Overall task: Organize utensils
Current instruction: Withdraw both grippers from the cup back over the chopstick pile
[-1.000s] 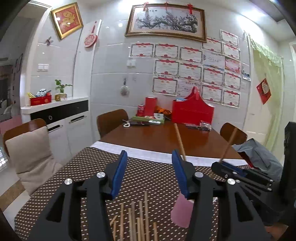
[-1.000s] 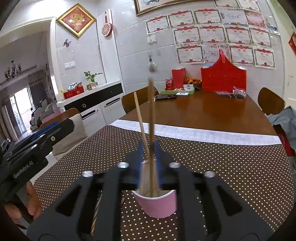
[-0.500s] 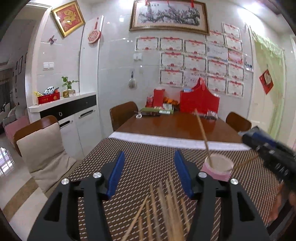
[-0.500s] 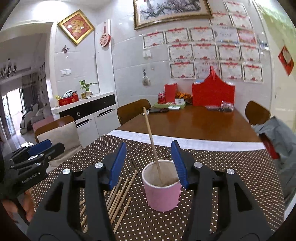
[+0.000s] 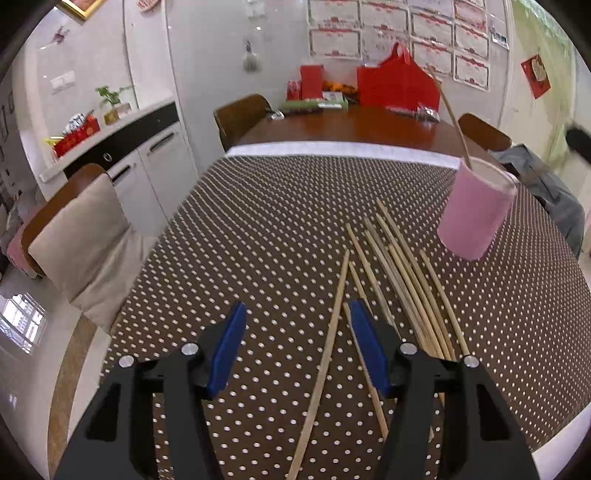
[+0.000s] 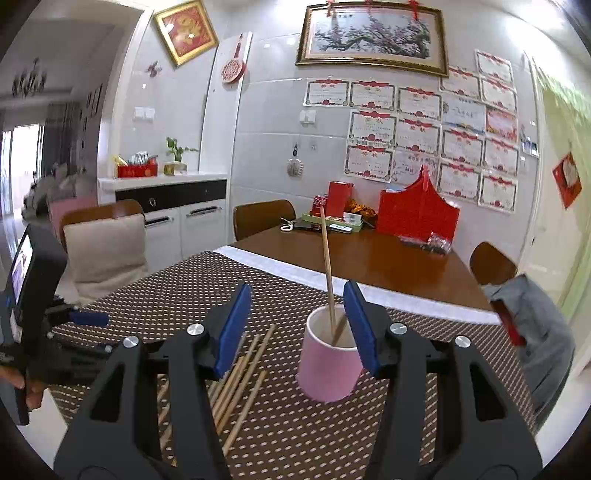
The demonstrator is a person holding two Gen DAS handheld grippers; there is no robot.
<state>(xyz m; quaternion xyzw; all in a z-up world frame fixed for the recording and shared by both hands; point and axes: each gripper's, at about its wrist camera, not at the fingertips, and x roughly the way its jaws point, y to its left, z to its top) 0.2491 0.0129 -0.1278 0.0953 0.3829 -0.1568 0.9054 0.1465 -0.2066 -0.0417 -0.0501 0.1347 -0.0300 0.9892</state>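
Left claw apart and empty over loose bamboo chopsticks on dotted surface; straddle the nearest stick squarely before clamping (right claw apart, empty, behind pink paper cup).

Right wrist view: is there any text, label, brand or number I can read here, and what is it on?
Nothing reads clearly enough to quote.
certificates on the wall: printed lines, too small.
red can on the far table: pale script, blurred.
gold-framed red picture: gold figure, cannot tell if it is a character.
red wall hanging: blurred.
pink cup: no markings visible.
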